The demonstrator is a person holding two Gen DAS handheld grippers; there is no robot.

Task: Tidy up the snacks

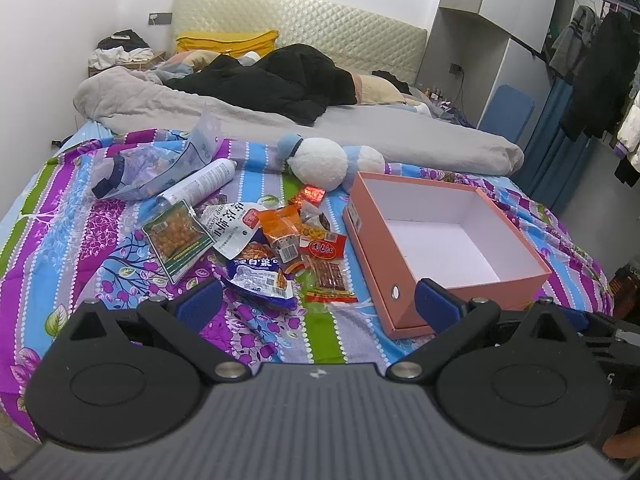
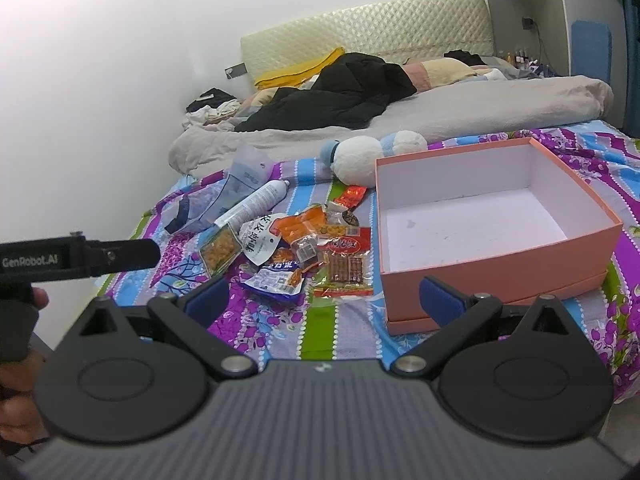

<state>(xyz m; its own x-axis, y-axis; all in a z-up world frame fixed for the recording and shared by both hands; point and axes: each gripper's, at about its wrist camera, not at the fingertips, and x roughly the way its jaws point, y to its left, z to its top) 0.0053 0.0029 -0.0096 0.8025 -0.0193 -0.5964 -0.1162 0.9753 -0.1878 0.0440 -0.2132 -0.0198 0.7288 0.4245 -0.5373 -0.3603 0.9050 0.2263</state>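
Two grippers, my left gripper (image 1: 318,300) and right gripper (image 2: 322,300), hang wide open, empty, snack packets (image 1: 276,248) ahead, pink box (image 2: 500,264) right.

Bare quilt (image 1: 320,332) fronts the snack pile (image 1: 276,240); box (image 1: 452,248) crowds its right.

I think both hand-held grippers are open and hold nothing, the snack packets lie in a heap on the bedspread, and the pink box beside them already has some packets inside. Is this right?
Not quite. The pink box is empty: the right wrist view shows only its bare white floor. The rest holds: the left hand-held gripper and the right hand-held gripper are open and hold nothing, and the snack packets lie heaped on the bedspread beside the box.
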